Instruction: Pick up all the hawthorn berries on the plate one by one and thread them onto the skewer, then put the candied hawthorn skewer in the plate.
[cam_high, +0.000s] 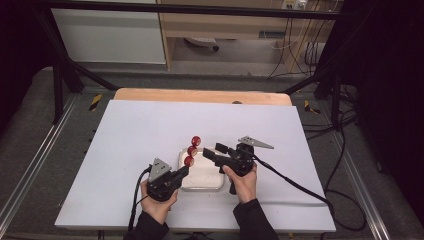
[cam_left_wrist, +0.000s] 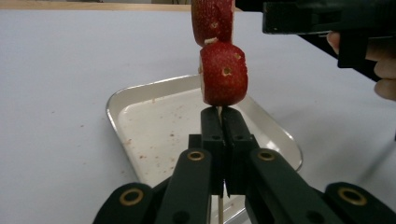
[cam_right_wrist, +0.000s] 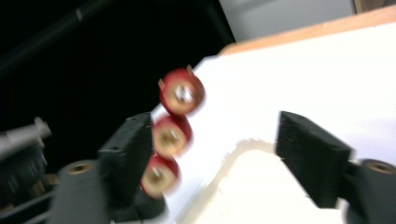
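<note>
Left gripper (cam_high: 184, 171): rose from the near edge of the tabletop, jaws pressed together on the thin wooden skewer (cam_left_wrist: 218, 110) just under the lowest fruit; the left gripper view (cam_left_wrist: 223, 122) showed the stick running down between the pads, a detail too small to make out from above.
Skewer: stood tilted over the near left corner of the tray, carrying three red fruits.
Red fruits (cam_high: 191, 150): the high view showed all three in a line slanting away from the person; the left gripper view showed two (cam_left_wrist: 223, 73), with small pale holes in the skin; the right gripper view showed three (cam_right_wrist: 171, 135), blurred.
Tray (cam_high: 212, 179): a white, shallow, rounded-corner tray near the middle of the near edge of the tabletop, between the two hands; the left gripper view showed reddish specks on its floor (cam_left_wrist: 154, 126).
Right gripper (cam_high: 213, 150): held over the tray's right side, jaws wide apart with nothing between the pads; its own view (cam_right_wrist: 212, 154) had the fruits just beside the left jaw, contact not discernible.
Tabletop (cam_high: 150, 130): a white sheet, with a strip of bare wood along the far edge.
</note>
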